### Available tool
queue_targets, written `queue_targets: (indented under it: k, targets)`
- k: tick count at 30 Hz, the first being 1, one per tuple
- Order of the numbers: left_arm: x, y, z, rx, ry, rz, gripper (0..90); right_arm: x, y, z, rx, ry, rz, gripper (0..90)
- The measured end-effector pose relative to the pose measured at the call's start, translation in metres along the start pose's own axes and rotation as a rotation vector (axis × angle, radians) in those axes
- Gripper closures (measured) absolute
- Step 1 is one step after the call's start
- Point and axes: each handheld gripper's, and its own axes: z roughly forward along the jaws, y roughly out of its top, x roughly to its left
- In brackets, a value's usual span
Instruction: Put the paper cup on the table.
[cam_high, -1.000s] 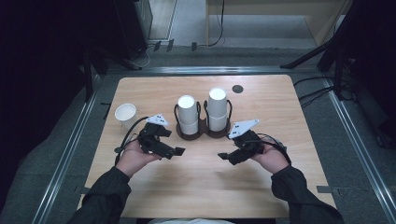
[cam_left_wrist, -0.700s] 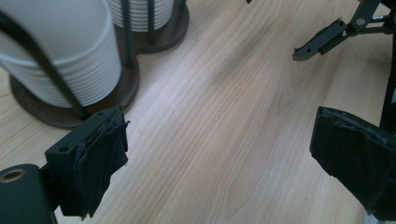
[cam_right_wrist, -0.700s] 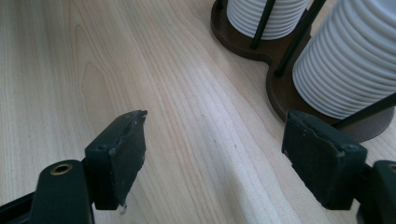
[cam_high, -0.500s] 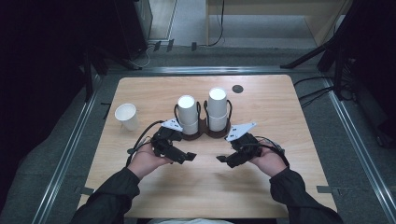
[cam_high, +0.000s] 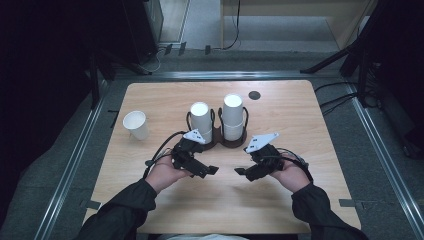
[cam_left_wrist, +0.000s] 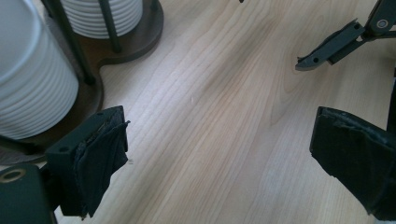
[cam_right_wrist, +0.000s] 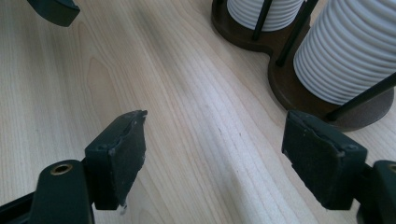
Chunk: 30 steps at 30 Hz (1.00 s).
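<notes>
Two stacks of white paper cups (cam_high: 202, 122) (cam_high: 233, 116) stand in a dark wooden holder (cam_high: 218, 142) at the table's middle. A single white cup (cam_high: 135, 125) stands upright at the left. My left gripper (cam_high: 208, 169) hovers just in front of the holder, pointing right, jaws open and nothing between them. My right gripper (cam_high: 241, 171) faces it, pointing left, also open and empty. In the left gripper view the gripper (cam_left_wrist: 219, 154) frames bare wood, with the cup stacks (cam_left_wrist: 32, 84) at upper left. In the right gripper view the gripper (cam_right_wrist: 215, 149) has the stacks (cam_right_wrist: 355, 51) at upper right.
A small black round disc (cam_high: 254, 95) lies on the wooden table (cam_high: 300, 125) behind the right stack. Metal rails run along both sides of the table. The right gripper's jaw (cam_left_wrist: 336, 42) shows at the left gripper view's upper right.
My left gripper has moved right, toward the table's middle and closer to the right gripper. The right gripper has hardly shifted. Cups are unmoved.
</notes>
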Motion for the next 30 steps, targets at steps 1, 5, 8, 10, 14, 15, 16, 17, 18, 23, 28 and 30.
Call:
queue_targets:
  k: [1,5,8,10,14,15,16,17,18,23,28,30]
  targets:
    - [0.0,0.001,0.001,0.002,-0.003,0.006,4.3,0.0,-0.001,0.0,0.002,-0.004,-0.004,21.9]
    - [-0.002,0.002,0.007,0.008,0.006,0.004,4.3,0.001,-0.002,-0.001,0.006,-0.007,-0.004,21.9]
    - [-0.002,0.001,0.011,0.02,0.014,0.002,4.3,0.002,-0.003,-0.001,0.002,-0.01,-0.003,22.0]
    - [-0.001,0.001,0.012,0.018,0.008,-0.001,4.3,0.003,-0.003,-0.002,0.003,-0.006,-0.004,21.9]
    - [0.0,0.0,0.012,0.007,0.011,-0.008,4.3,0.003,-0.004,-0.002,0.003,-0.008,-0.005,21.9]
    - [0.0,0.0,0.012,0.008,0.01,-0.007,4.3,0.002,-0.004,-0.002,0.003,-0.008,-0.006,22.0]
    - [0.0,0.0,0.013,0.008,0.011,-0.007,4.3,0.003,-0.004,-0.002,0.003,-0.004,-0.003,21.9]
    - [0.0,-0.001,0.013,0.008,0.012,-0.007,4.3,0.003,-0.004,-0.002,0.005,-0.001,-0.001,22.0]
    - [0.0,-0.001,0.014,0.011,0.012,-0.002,4.3,0.003,-0.004,-0.002,0.005,-0.001,-0.007,21.9]
    - [0.001,-0.003,0.018,0.018,0.001,0.0,4.3,0.002,-0.004,-0.003,0.002,0.001,-0.003,21.9]
    - [0.001,-0.004,0.02,0.014,0.017,0.014,7.2,0.002,-0.004,-0.001,0.008,0.007,-0.012,21.9]
    - [0.002,-0.004,0.02,0.016,0.017,0.011,8.0,0.002,-0.004,-0.001,0.008,0.006,-0.013,21.9]
